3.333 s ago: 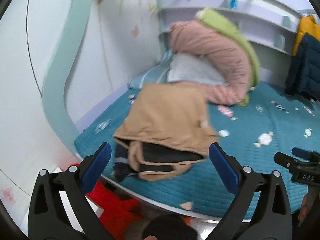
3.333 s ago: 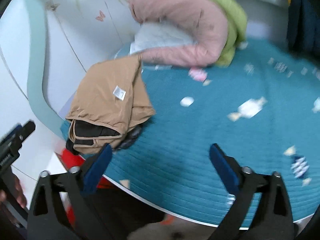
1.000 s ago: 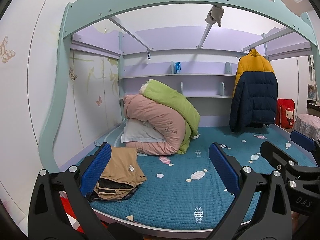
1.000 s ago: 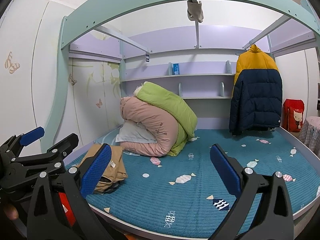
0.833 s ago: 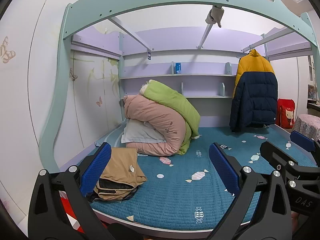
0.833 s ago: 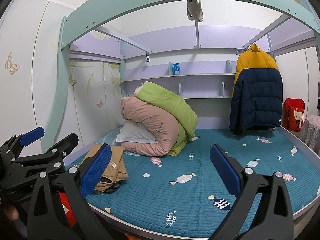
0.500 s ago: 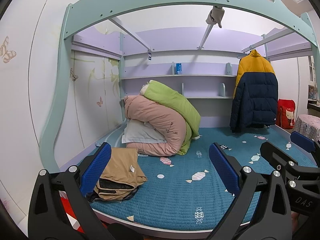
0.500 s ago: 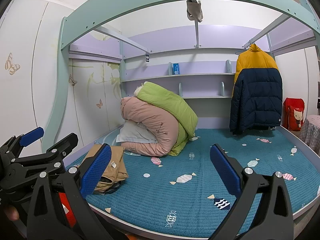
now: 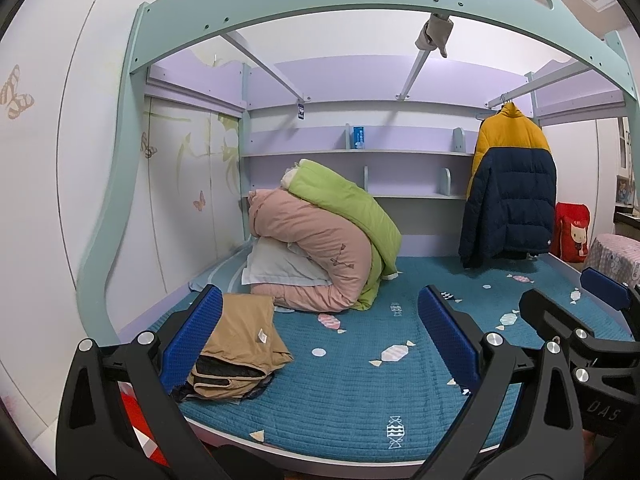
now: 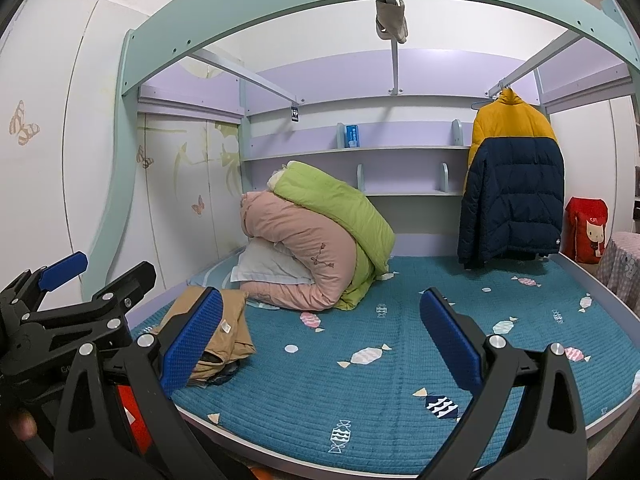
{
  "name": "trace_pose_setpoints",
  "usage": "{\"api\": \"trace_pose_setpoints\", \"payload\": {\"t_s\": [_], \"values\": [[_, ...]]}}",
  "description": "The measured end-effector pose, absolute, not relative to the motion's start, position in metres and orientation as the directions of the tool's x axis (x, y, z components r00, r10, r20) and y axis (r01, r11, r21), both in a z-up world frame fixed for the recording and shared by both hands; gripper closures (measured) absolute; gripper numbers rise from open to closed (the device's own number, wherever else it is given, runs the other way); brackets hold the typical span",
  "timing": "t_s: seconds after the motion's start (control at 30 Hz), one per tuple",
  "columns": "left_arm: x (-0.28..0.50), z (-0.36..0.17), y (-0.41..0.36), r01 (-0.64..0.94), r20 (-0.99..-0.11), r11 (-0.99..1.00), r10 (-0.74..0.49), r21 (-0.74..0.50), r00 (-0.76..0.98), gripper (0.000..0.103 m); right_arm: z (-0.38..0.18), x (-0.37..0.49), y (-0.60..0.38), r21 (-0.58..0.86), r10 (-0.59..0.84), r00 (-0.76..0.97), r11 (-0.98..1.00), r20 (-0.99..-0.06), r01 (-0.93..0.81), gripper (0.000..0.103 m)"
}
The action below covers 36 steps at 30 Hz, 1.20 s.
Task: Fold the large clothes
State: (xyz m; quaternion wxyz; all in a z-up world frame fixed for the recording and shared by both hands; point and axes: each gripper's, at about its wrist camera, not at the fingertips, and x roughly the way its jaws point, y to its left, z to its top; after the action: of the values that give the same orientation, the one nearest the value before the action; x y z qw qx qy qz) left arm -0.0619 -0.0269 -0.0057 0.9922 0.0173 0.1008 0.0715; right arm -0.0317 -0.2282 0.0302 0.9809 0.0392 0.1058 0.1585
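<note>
There's our tan garment [image 9: 240, 344], folded into a thick bundle with its dark lining showing at the open end, sitting at the front left corner of the bed [image 9: 360, 400], a small white tag on top. Neither of our grippers touches it. Our left gripper [image 9: 318, 336] hangs in front of the bed edge, jaws spread wide, nothing between the blue pads [image 9: 192, 336]. Our right gripper [image 10: 320, 336] is just the same: wide apart and holding nothing, level with its partner. Behind the bundle we see a white pillow [image 9: 276, 268] under a rolled pink quilt [image 9: 312, 252], a green quilt [image 9: 348, 208] draped over that. At the far right a yellow-and-navy jacket [image 9: 508, 192] hangs from a rail.
</note>
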Motion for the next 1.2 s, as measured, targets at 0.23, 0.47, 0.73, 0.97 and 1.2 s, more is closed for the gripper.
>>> {"api": "trace_pose_setpoints", "payload": {"t_s": [0.23,0.47,0.73,0.97,1.2], "values": [[-0.0616,-0.0053,-0.0282,-0.14,-0.197,0.989,0.147,0.048,0.969,0.005,0.0307,-0.0317,-0.2272,0.11,0.319,0.927,0.947,-0.195,-0.303,0.008],[-0.0639,-0.0043,-0.0305,-0.147,-0.187,0.988,0.154,0.05,0.97,0.005,0.0307,-0.0322,-0.2266,0.112,0.32,0.927,0.946,-0.194,-0.303,0.008],[-0.0646,-0.0038,-0.0326,-0.15,-0.183,0.987,0.157,0.051,0.97,0.005,0.0311,-0.0327,-0.2256,0.112,0.318,0.928,0.947,-0.193,-0.301,0.008],[-0.0657,-0.0044,-0.0333,-0.151,-0.184,0.987,0.158,0.05,0.97,0.005,0.0308,-0.0332,-0.225,0.114,0.319,0.928,0.947,-0.194,-0.301,0.008],[-0.0654,-0.0041,-0.0344,-0.152,-0.188,0.987,0.159,0.051,0.969,0.005,0.0307,-0.035,-0.2236,0.114,0.316,0.928,0.947,-0.196,-0.299,0.008]]}}
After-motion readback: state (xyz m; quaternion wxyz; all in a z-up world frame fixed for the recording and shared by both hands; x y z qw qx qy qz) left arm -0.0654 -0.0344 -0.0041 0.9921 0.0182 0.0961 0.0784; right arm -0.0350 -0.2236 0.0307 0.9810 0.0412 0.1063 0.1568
